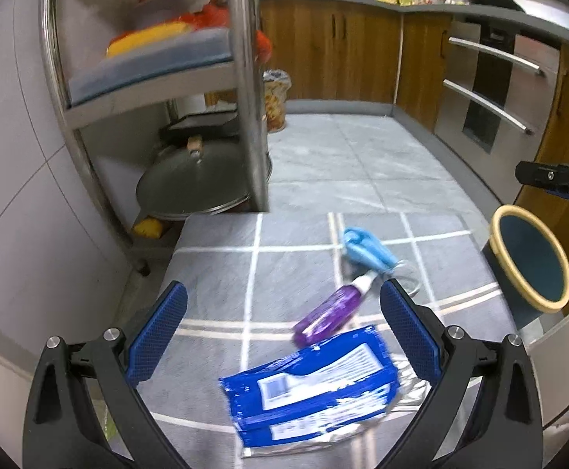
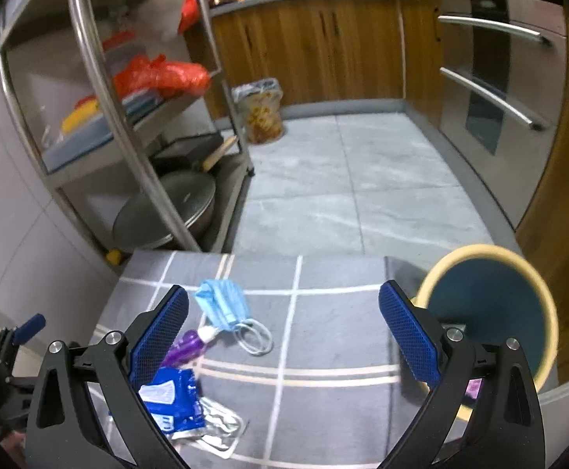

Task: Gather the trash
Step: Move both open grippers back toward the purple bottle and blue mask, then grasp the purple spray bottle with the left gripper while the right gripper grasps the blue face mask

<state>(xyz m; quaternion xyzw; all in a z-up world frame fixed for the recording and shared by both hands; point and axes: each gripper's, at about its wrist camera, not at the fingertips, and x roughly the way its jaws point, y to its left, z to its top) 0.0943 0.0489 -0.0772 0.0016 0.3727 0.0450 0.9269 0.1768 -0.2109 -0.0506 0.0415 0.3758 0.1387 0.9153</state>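
Showing bin (image 2: 491,308) interior: right view; left clips it.

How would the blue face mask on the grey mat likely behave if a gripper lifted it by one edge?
The face mask looks folded and soft, so it would probably droop. It seems light. Its ear loops trail loose on the mat and might snag the purple bottle beside it.

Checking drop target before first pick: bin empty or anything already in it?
Looks empty: the bin interior shows only bare dark blue in both views. Its very bottom is hidden behind the right gripper.
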